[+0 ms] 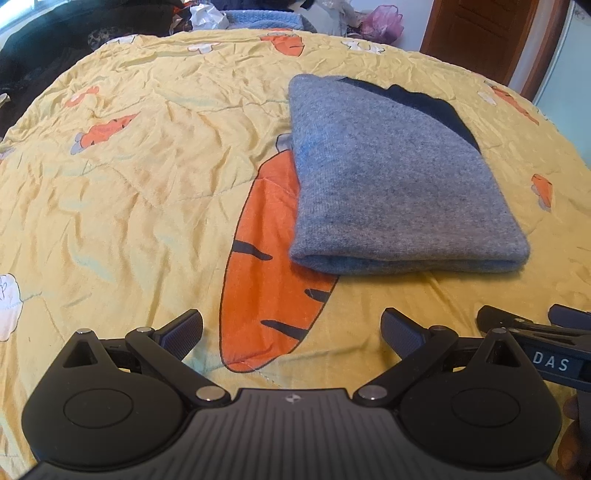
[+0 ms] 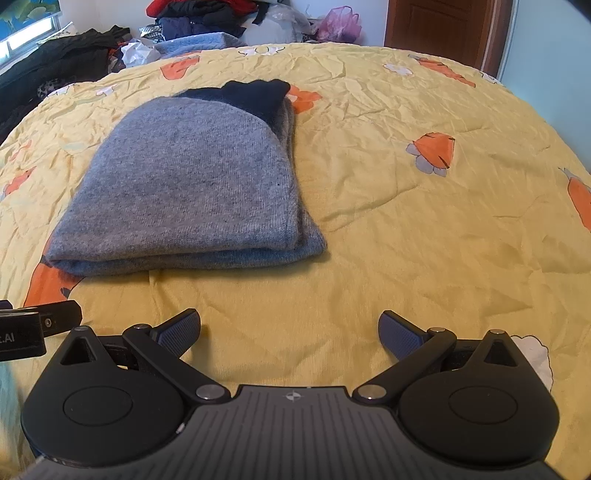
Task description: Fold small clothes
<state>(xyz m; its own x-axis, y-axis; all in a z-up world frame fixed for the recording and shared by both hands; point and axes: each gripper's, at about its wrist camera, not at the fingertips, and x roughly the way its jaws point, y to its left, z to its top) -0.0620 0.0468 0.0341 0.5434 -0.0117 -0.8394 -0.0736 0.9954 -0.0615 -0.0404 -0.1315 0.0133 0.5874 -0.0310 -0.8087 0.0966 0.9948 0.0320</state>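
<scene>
A grey knit garment (image 1: 391, 177) with a dark navy part at its far end lies folded into a thick rectangle on the yellow carrot-print bedspread (image 1: 147, 166). In the right wrist view the folded garment (image 2: 192, 184) lies ahead and to the left. My left gripper (image 1: 291, 332) is open and empty, just short of the garment's near edge. My right gripper (image 2: 290, 332) is open and empty over bare bedspread (image 2: 424, 221), to the right of the garment. Each gripper's side shows at the edge of the other's view.
A heap of clothes and plastic bags (image 2: 221, 22) lies beyond the far edge of the bed. Dark clothing (image 2: 55, 66) is piled at the far left. A brown wooden door (image 2: 443, 29) stands at the back right.
</scene>
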